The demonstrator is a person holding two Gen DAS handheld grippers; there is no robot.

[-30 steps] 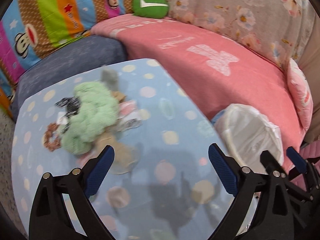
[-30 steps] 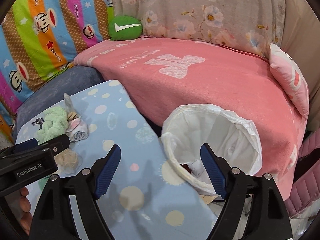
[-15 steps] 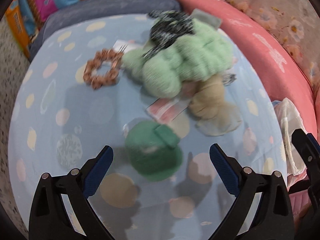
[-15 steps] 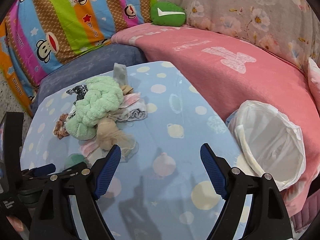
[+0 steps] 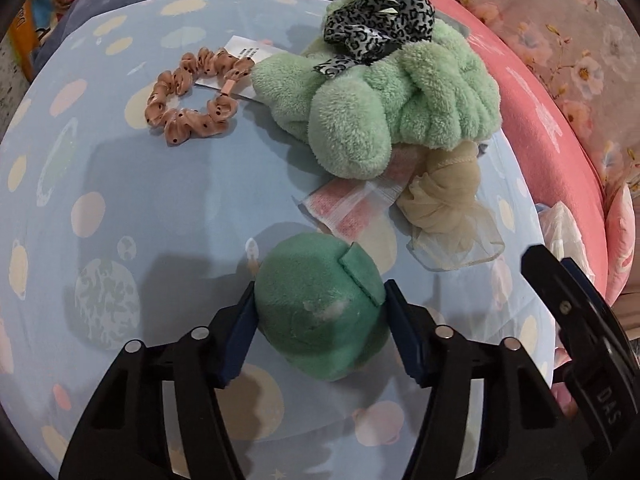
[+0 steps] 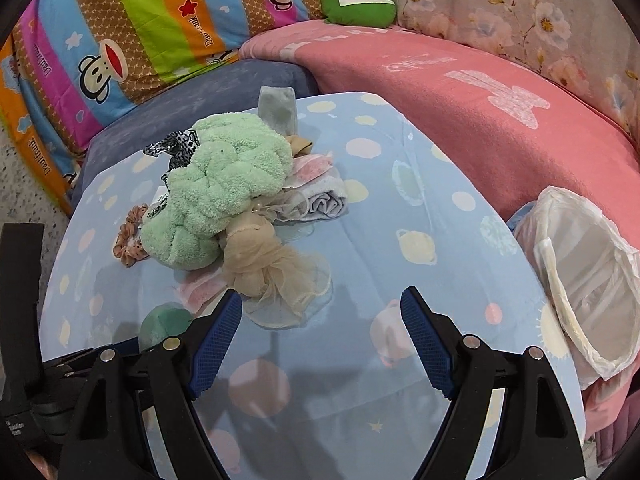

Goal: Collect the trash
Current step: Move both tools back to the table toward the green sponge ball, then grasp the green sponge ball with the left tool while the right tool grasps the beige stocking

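My left gripper [image 5: 320, 316] is shut on a round green sponge [image 5: 320, 304] that rests on the blue spotted table [image 5: 160, 200]; the sponge also shows in the right wrist view [image 6: 164, 322]. Just beyond it lie a pink-and-white wrapper [image 5: 352, 208], a knotted beige mesh cloth [image 5: 448, 200] and a fluffy mint-green headband [image 5: 384, 120]. My right gripper [image 6: 320, 340] is open and empty above the table, near the beige cloth [image 6: 272, 272]. A white-lined trash bin [image 6: 580, 280] stands off the table's right edge.
A pink dotted scrunchie [image 5: 192, 98], a leopard-print bow [image 5: 380, 20] and a paper tag [image 5: 244, 54] lie on the table's far side. A rolled grey-pink cloth [image 6: 320, 196] lies behind the headband. A pink-covered sofa [image 6: 480, 92] curves behind the table.
My left gripper moved down and forward onto the green sponge and closed on it. My right gripper swung left, from over the bin toward the pile.
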